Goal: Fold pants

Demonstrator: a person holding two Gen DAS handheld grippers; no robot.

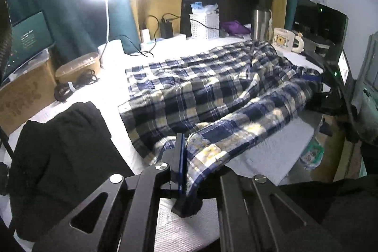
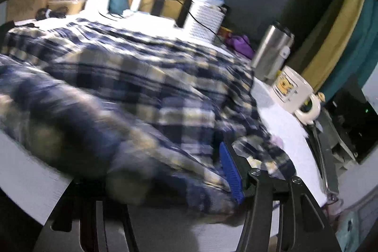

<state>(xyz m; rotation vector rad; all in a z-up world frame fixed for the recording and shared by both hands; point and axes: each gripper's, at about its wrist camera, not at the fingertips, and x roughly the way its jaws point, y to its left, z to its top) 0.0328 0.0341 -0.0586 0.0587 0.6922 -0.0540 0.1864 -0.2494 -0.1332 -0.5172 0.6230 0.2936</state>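
- The plaid pants (image 1: 212, 86) are spread out on the white table (image 1: 113, 77), one leg hanging off the near edge.
- Left gripper (image 1: 186, 157) is clamped on the hem of that near leg, blue pad tight against the cloth.
- Right gripper (image 2: 238, 171) has cloth bunched by its blue pad, but it's too blurry to tell whether it's actually pinching.
- A mug (image 2: 295, 93) and steel tumbler (image 2: 271, 51) stand just beside the pants, and a black garment (image 1: 59, 145) lies near the left gripper.
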